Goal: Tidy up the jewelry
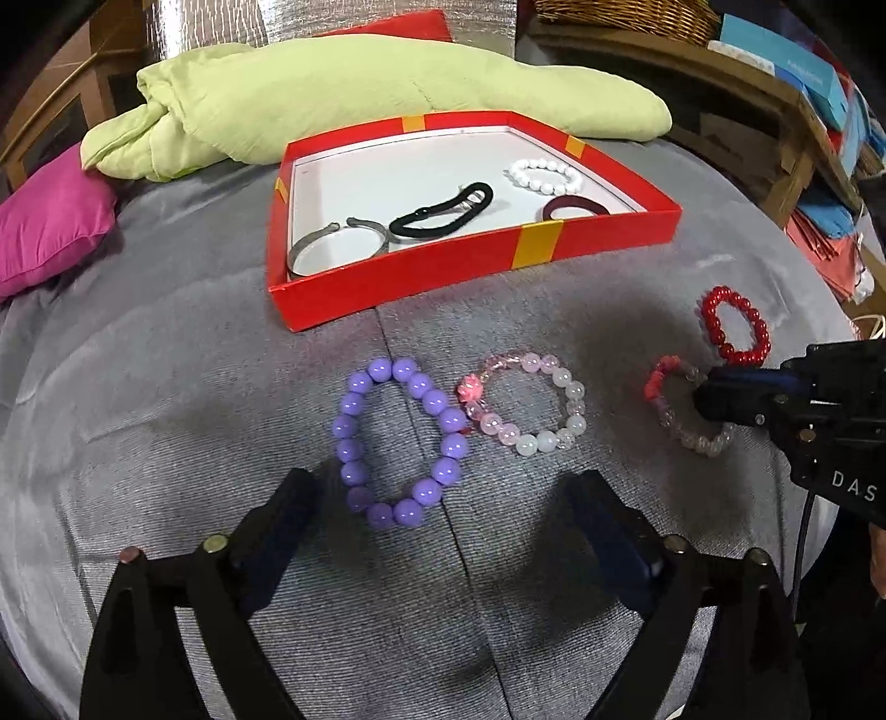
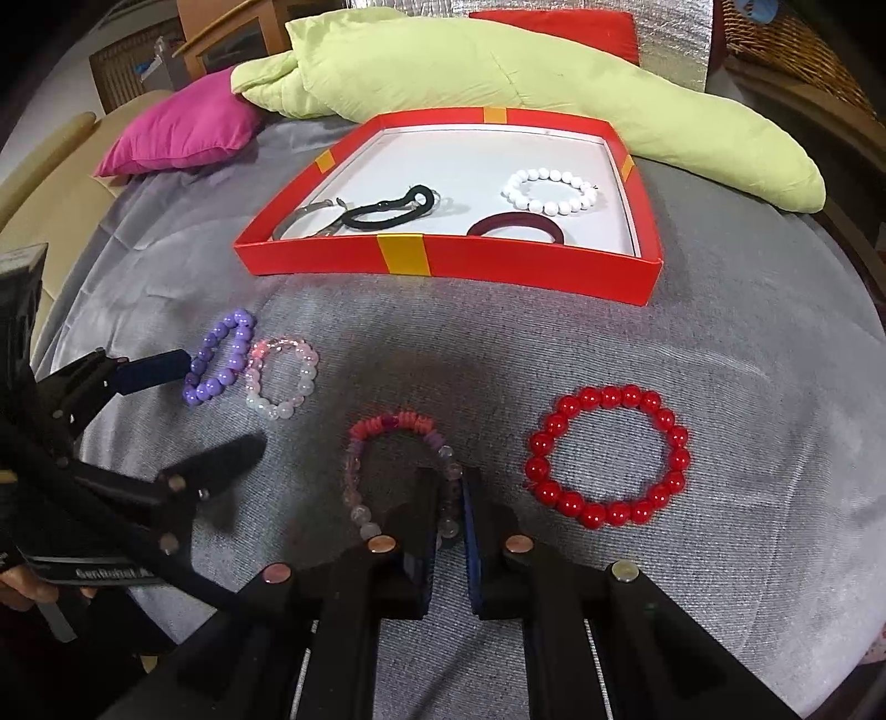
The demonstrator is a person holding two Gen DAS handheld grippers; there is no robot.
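A red box [image 1: 421,271] [image 2: 332,260] on the grey cloth holds a white bead bracelet [image 1: 545,174] [image 2: 548,191], a black hair tie [image 1: 443,210] [image 2: 387,210], a maroon hair tie [image 1: 576,207] [image 2: 515,227] and a metal bangle [image 1: 332,243]. On the cloth lie a purple bracelet [image 1: 401,443] [image 2: 219,357], a pale pink bracelet [image 1: 526,404] [image 2: 282,379], a red bracelet [image 1: 733,324] [image 2: 606,454] and a mixed coral-and-clear bracelet [image 1: 684,407] [image 2: 387,432]. My left gripper [image 1: 443,498] [image 2: 221,404] is open and empty by the purple bracelet. My right gripper [image 2: 451,487] [image 1: 706,399] is shut on the mixed bracelet's near side.
A light green cushion [image 1: 360,99] [image 2: 526,72] and a magenta pillow [image 1: 50,221] [image 2: 183,133] lie behind the box. A wooden shelf [image 1: 720,72] with boxes stands at the back right. A wicker basket [image 2: 797,50] stands at the far right.
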